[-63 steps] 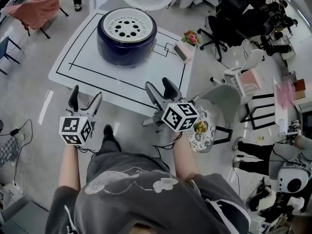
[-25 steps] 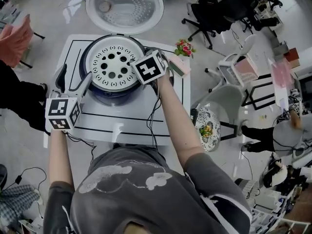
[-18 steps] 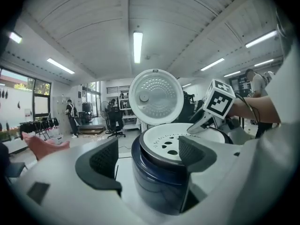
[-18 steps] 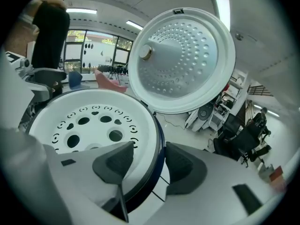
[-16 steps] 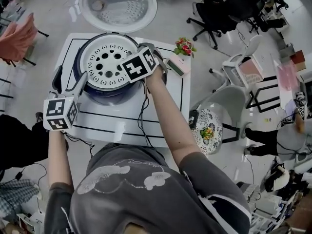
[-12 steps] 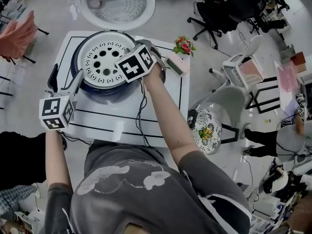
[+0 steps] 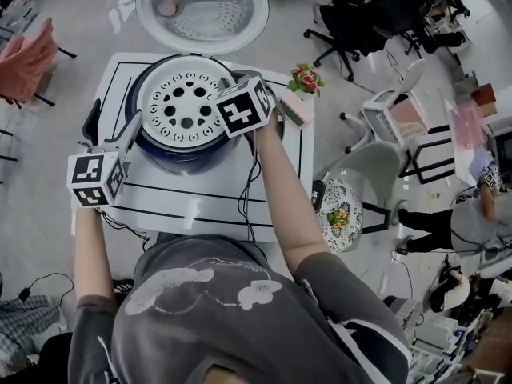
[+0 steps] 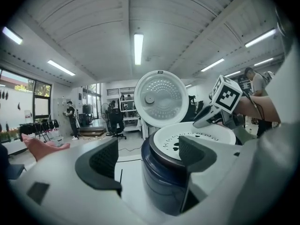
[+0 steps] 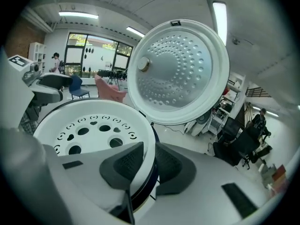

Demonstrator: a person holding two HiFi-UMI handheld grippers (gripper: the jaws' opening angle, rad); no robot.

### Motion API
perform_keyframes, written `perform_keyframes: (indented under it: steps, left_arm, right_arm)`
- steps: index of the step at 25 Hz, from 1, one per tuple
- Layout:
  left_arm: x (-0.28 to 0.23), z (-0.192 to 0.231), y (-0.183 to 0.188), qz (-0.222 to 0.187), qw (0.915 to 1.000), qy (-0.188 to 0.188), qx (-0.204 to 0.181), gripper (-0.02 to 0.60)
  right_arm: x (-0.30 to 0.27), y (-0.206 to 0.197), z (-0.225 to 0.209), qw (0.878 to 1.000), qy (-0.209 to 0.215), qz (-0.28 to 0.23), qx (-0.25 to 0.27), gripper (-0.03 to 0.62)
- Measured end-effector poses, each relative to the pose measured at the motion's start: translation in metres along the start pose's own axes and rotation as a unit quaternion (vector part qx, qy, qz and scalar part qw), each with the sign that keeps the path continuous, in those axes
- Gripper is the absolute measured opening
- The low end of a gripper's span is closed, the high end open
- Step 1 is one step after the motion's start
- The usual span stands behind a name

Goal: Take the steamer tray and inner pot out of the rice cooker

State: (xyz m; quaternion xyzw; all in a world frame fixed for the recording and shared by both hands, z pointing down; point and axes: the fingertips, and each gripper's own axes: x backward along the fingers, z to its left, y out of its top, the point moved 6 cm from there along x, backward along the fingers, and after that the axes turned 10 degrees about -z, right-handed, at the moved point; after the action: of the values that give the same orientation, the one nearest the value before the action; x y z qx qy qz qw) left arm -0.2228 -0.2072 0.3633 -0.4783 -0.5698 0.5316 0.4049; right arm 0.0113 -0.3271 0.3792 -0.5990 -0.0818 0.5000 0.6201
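Observation:
A dark blue rice cooker (image 7: pixel 188 157) stands on a white table (image 7: pixel 200 206) with its round lid (image 7: pixel 202 10) swung open behind it. In its mouth sits a white steamer tray (image 7: pixel 180 106) with several holes. My right gripper (image 9: pixel 149 165) has just been closing, and its pads now pinch the right rim of the steamer tray (image 9: pixel 93 125). In the head view the right gripper's marker cube (image 7: pixel 242 106) covers that grip. My left gripper (image 7: pixel 112 128) stands open beside the cooker's left wall, and the cooker (image 8: pixel 164 182) shows just beyond its empty jaws. The inner pot is hidden under the tray.
A small flower ornament (image 7: pixel 304 78) and a pink-and-green box (image 7: pixel 294 109) sit at the table's right edge. Chairs (image 7: pixel 376 158) and a patterned stool (image 7: pixel 338 210) stand to the right. The open lid (image 9: pixel 178 71) rises behind the cooker.
Both grippers came forward from in front of the table to the cooker. The right gripper reached the tray's right rim and closed on it; the left settled by the cooker's left side.

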Motion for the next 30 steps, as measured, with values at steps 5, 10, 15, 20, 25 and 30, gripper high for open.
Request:
perform_keyframes:
  steps: [5,10,15,20,25,30]
  left_arm:
    - [-0.003,0.019,0.001,-0.006,0.9997,-0.022,0.006,0.405]
    - [-0.013,0.032,0.004,-0.021,0.9991,-0.036,0.010,0.405]
    - [-0.016,0.036,0.006,-0.029,0.9980,-0.054,0.011,0.405]
    - [-0.017,0.040,0.008,-0.039,0.9968,-0.069,0.012,0.405]
    - [-0.017,0.037,0.008,-0.044,0.9954,-0.085,0.010,0.405]
    - [-0.021,0.033,0.016,-0.047,0.9936,-0.103,0.005,0.405]
  right_arm:
    - [0.010,0.019,-0.001,0.997,-0.010,-0.066,-0.051,0.081]
    - [0.022,0.031,-0.010,0.992,-0.033,-0.099,-0.075,0.072]
    - [0.040,0.042,-0.012,0.984,-0.045,-0.139,-0.099,0.067]
    - [0.057,0.056,-0.005,0.977,-0.058,-0.175,-0.109,0.063]
    - [0.077,0.067,-0.003,0.969,-0.068,-0.209,-0.115,0.060]
    - [0.104,0.078,-0.008,0.961,-0.093,-0.237,-0.105,0.060]
